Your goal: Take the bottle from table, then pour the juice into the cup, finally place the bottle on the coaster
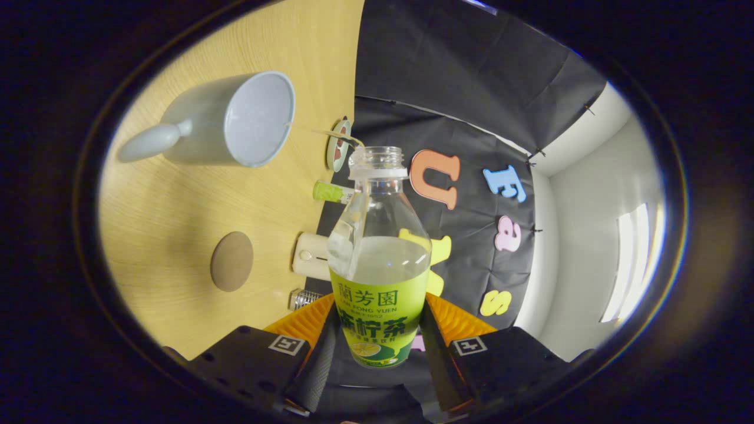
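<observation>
Holding the juice bottle (380, 265) between your gripper (380, 335) fingers, both pads pressed against its green label at lower centre of the frame, so the pickup looks done. Bottle is uncapped, roughly half full, and the whole view is rolled over, table (177, 247) running up the left side. The white cup (227, 121) sits upper left, mouth facing the camera, well off the bottle neck; inside looks empty, though I can't be sure. Pour is left by my read, then placing it on the brown round coaster (232, 261), left of the bottle.
</observation>
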`<state>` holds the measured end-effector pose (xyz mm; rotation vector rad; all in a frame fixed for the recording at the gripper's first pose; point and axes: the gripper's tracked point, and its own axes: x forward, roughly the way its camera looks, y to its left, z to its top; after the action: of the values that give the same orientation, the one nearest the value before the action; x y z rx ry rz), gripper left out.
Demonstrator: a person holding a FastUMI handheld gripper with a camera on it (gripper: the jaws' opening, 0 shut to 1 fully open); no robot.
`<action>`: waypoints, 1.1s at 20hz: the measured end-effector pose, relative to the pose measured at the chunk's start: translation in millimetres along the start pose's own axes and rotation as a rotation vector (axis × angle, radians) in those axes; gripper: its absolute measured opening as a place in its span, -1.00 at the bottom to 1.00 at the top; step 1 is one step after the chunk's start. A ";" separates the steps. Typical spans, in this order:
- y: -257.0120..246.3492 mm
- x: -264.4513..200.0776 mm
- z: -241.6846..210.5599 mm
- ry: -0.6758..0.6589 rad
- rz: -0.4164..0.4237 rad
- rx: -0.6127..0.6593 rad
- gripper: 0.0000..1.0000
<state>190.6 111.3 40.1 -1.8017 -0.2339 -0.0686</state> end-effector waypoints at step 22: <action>-12.7 -1.4 0.8 -0.001 -0.023 -0.060 0.53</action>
<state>186.7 114.7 51.8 -1.8588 -0.2554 -0.0921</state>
